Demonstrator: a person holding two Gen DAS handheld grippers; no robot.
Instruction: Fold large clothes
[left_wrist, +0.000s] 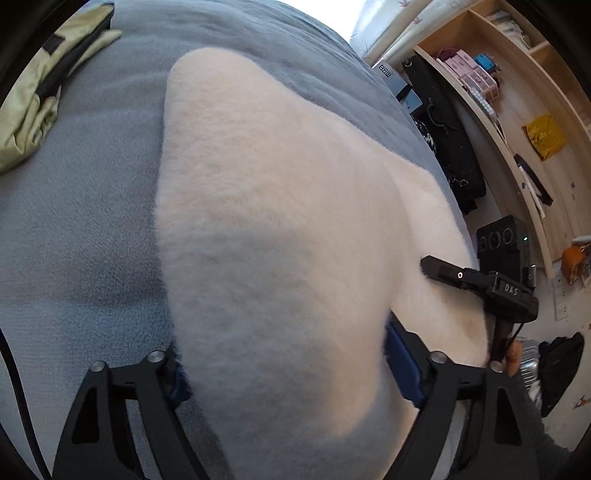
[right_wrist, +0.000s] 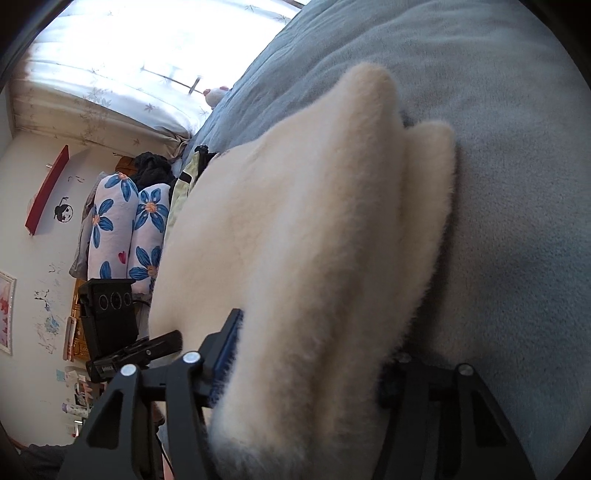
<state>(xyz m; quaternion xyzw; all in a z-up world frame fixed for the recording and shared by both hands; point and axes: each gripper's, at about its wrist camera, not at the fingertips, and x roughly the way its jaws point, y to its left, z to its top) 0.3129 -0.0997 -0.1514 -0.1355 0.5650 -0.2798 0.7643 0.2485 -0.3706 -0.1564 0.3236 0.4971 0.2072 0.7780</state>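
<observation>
Both claws clamped on the near edge of the white fleece garment (left_wrist: 280, 206), left gripper (left_wrist: 288, 369) and right gripper (right_wrist: 310, 354) each pinching thick folded pile. Garment spread on the grey-blue bedcover (left_wrist: 92, 206), long axis running away toward the far side.

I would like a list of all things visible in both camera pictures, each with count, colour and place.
fleece garment: one, cream-white, folded on the blanket, between both grippers' jaws
blanket: one, grey-blue, under the garment
jacket: one, pale green with black, on the blanket far from the garment
bolsters: two, white with blue flowers, against the wall
shelves: one unit, light wood, beside the bed
curtain: one, white, floral, at the window
left gripper: black, blue pads, around the garment
right gripper: black, blue pads, around the garment
</observation>
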